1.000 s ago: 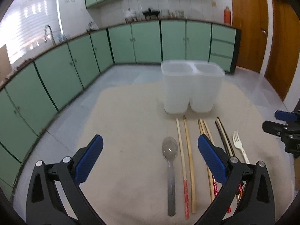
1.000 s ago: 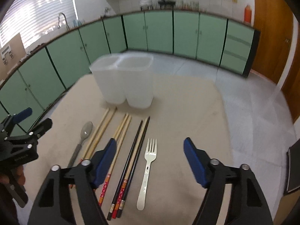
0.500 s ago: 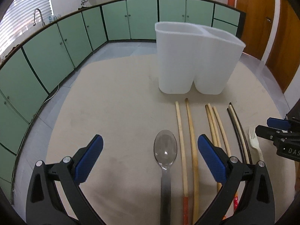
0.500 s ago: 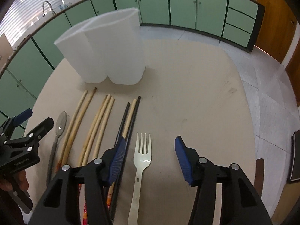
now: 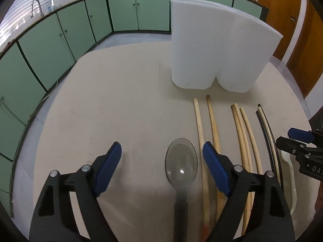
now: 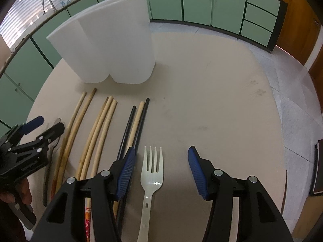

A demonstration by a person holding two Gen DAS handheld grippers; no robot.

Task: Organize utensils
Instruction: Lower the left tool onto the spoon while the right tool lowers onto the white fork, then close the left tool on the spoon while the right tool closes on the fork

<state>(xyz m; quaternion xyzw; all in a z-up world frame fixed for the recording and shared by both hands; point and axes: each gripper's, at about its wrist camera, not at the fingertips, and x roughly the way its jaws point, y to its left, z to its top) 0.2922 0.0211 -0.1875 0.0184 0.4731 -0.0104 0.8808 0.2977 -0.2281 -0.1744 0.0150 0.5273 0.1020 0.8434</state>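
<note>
Nothing was sorted yet: the spoon (image 5: 181, 161), chopsticks (image 6: 101, 129) and fork (image 6: 152, 171) all lay on the table (image 6: 212, 100) before the white holder (image 6: 113, 46), which looked empty, though I couldn't see inside. My left gripper (image 5: 162, 161) was closing around the spoon, not touching it. My right gripper (image 6: 161, 167) stood open astride the fork. Only the right view showed the whole fork.

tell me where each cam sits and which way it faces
Left wrist: on the left gripper, angled down at the spoon between its closing jaws; the right gripper shows at the edge.
Right wrist: on the right gripper, angled down at the fork; the left gripper and a hand show.
Shared: white holder, chopsticks, table.
</note>
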